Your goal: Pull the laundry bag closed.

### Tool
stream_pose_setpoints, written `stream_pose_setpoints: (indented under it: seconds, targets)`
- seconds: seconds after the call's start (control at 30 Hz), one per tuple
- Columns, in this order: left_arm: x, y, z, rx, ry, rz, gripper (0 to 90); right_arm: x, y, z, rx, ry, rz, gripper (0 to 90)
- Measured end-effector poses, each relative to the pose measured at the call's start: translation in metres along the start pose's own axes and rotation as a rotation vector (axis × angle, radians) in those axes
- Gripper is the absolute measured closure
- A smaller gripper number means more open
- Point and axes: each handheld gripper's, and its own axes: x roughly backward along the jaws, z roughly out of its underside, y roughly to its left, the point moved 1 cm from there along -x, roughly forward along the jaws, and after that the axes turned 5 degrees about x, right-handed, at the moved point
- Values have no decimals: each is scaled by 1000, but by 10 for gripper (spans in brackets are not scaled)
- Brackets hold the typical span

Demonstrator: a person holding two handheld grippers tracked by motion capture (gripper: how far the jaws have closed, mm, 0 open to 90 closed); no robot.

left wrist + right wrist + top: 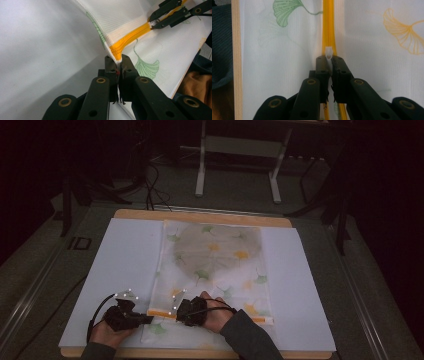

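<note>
A white mesh bag [215,265] printed with green and yellow ginkgo leaves lies flat on the table, with an orange zipper [162,313] across its near end. My left gripper [149,319] is shut on the zipper's end [117,53] at the bag's left corner, which is lifted a little. My right gripper [177,312] is shut on the white zipper pull [329,52], just right of the left one. In the left gripper view the right gripper [152,23] pinches the orange zipper [132,37] farther along. Something round and dark shows through the mesh [217,247].
The bag rests on a white sheet [120,265] over a wooden board [200,215]. A dark floor, cables and a metal stand's legs [200,170] lie beyond the table. A person's sleeve [250,337] comes in from the bottom.
</note>
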Motion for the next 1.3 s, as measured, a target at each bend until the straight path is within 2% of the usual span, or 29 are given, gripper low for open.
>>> stream_pose_setpoints:
  seconds: [1.3]
  targets:
    - [2, 0, 1, 3, -10, -13, 871, 13, 1, 26, -36, 13, 18, 848]
